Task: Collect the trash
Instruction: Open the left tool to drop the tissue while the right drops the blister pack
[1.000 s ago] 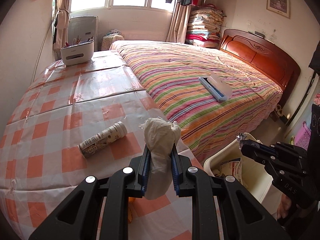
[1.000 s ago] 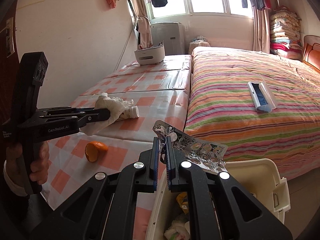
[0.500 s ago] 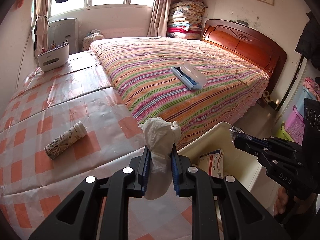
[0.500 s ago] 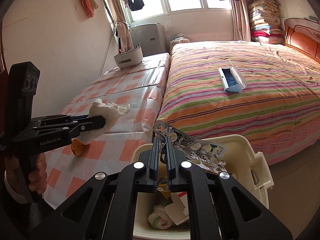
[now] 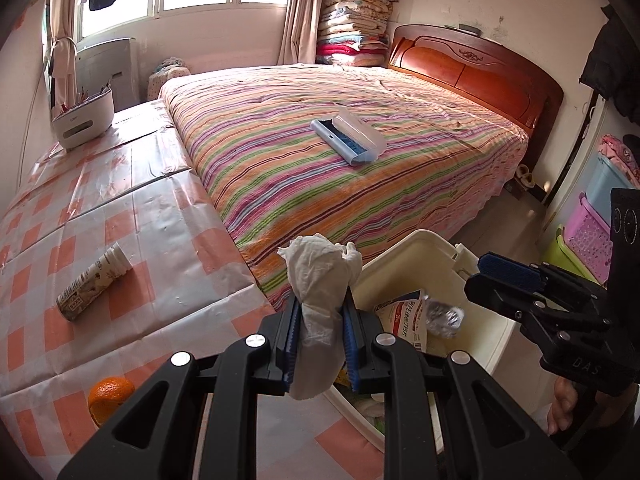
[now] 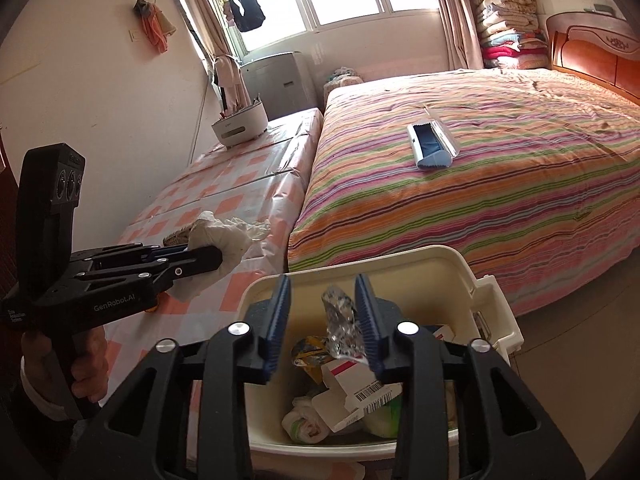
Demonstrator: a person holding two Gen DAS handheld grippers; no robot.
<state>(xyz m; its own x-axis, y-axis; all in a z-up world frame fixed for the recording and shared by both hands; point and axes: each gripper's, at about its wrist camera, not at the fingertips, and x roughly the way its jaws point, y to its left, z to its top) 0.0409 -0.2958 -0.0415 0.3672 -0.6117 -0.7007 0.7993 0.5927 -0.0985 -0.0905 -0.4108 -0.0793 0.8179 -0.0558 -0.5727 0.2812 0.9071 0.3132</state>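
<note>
My left gripper [image 5: 320, 305] is shut on a crumpled white tissue [image 5: 320, 268], held at the table's edge beside the cream trash bin [image 5: 404, 244]. In the right wrist view the left gripper [image 6: 200, 254] and its tissue [image 6: 228, 236] hang left of the bin [image 6: 360, 256]. My right gripper [image 6: 323, 280] is over the bin and its jaws are opening. A silver foil blister pack [image 6: 340, 320] hangs loose between them, dropping toward the trash inside. The left wrist view shows the right gripper [image 5: 486, 276] above that falling pack [image 5: 442, 316].
A small bottle [image 5: 94, 282] lies on the orange-checked tablecloth [image 5: 168, 240], and an orange piece [image 5: 110, 398] sits near the front edge. A white holder [image 5: 82, 120] stands at the far end. A lint brush [image 5: 348, 140] lies on the striped bed. Coloured baskets [image 5: 592, 236] stand at right.
Both grippers have shifted right, toward the bin. The right jaws have gone from shut on the blister pack to spread apart, and the pack is falling. The left grip on the tissue is unchanged.
</note>
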